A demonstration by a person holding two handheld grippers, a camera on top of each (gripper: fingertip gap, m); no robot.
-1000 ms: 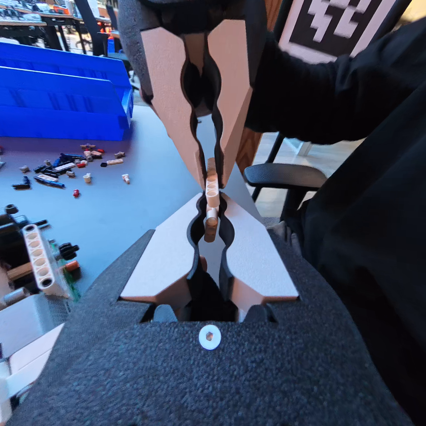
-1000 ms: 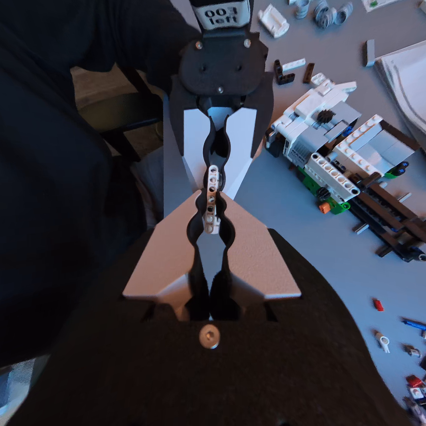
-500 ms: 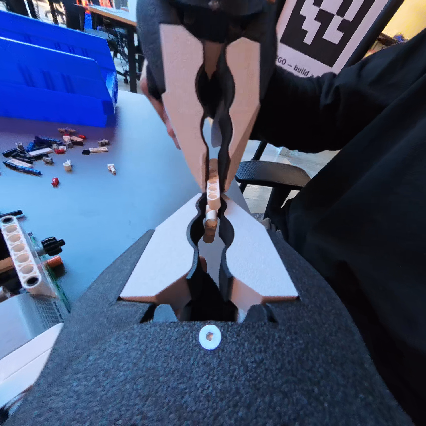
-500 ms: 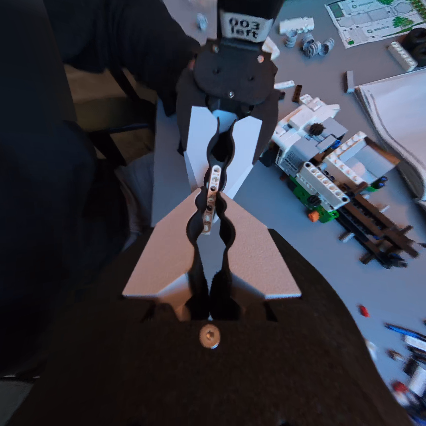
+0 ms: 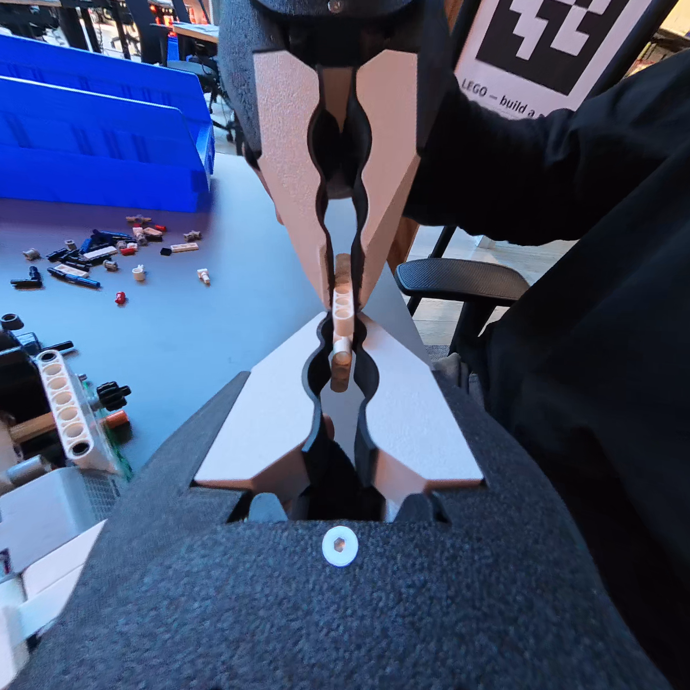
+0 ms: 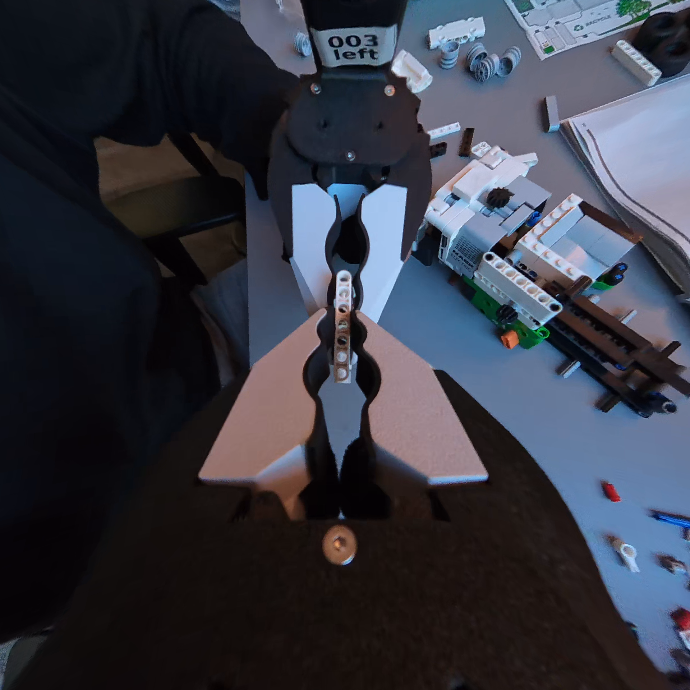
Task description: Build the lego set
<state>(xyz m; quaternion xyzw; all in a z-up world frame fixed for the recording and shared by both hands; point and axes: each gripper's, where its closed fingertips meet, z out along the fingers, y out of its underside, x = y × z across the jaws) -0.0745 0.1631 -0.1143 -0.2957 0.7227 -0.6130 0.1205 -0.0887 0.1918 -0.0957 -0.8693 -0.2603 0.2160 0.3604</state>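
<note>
The left tool (image 5: 341, 336) and right tool (image 6: 342, 328) meet tip to tip above the bench (image 5: 179, 328) edge, both clamped on one white holed beam (image 6: 342, 328). Beyond, right of the right tool, stands the part-built truck (image 6: 522, 254).

White label (image 6: 353, 46) on left gripper (image 6: 344, 304), marker sign (image 5: 500, 99), printed sheet (image 6: 560, 26), model truck (image 6: 461, 255): all carry readable print.

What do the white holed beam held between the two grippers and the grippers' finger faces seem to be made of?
White holed beam: looks like hard moulded plastic, smooth, slightly glossy, with crisp round holes. Finger faces of the right gripper and left gripper: matte, finely grained pale panels with black wavy inner edges, probably printed plastic; the edges may be rubbery, unclear.
</note>
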